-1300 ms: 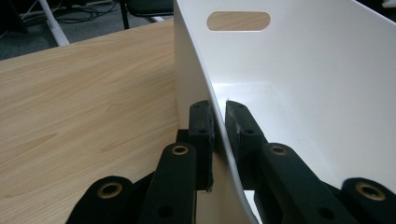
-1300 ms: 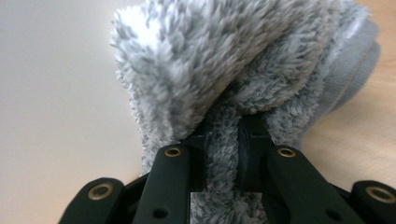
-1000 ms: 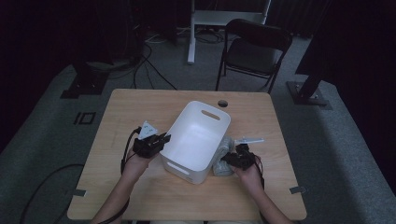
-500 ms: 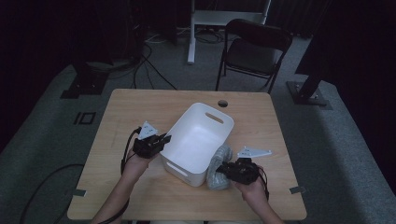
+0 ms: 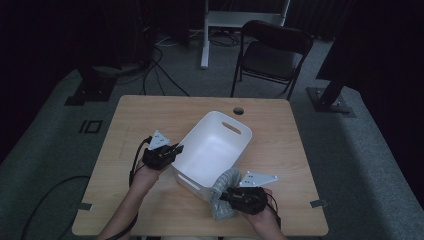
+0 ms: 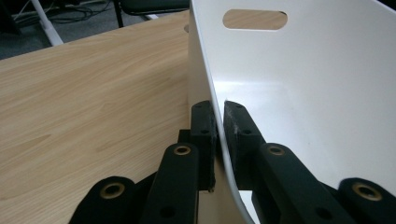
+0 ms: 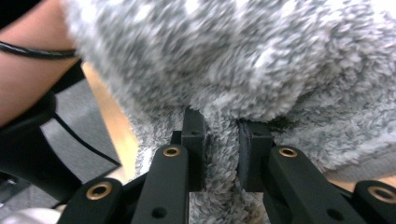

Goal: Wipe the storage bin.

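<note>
Left tool: clamped on the near-left wall of the white plastic bin with slot handles; in the left gripper view its two black pads press the thin rim from either side, one inside, one outside.
Right tool: closed on a fold of the grey fluffy fleece cloth; in the right gripper view the pile bulges above the pinch and the pads sit tight on the fold.
White bin: mid-tabletop, turned askew, one slot handle at its 1 o'clock end, the near corner pointing to 6 o'clock.
Fleece cloth: at 5 o'clock from the bin, bunched against the bin's near-right wall, its lower end over the tabletop near the front edge.
Light wooden tabletop: bears the bin; round cable hole at 12 o'clock.
Hands: left hand at 8 o'clock of the bin, right hand at 5 o'clock.
Black folding chair: beyond the tabletop's far edge, at 1 o'clock.
</note>
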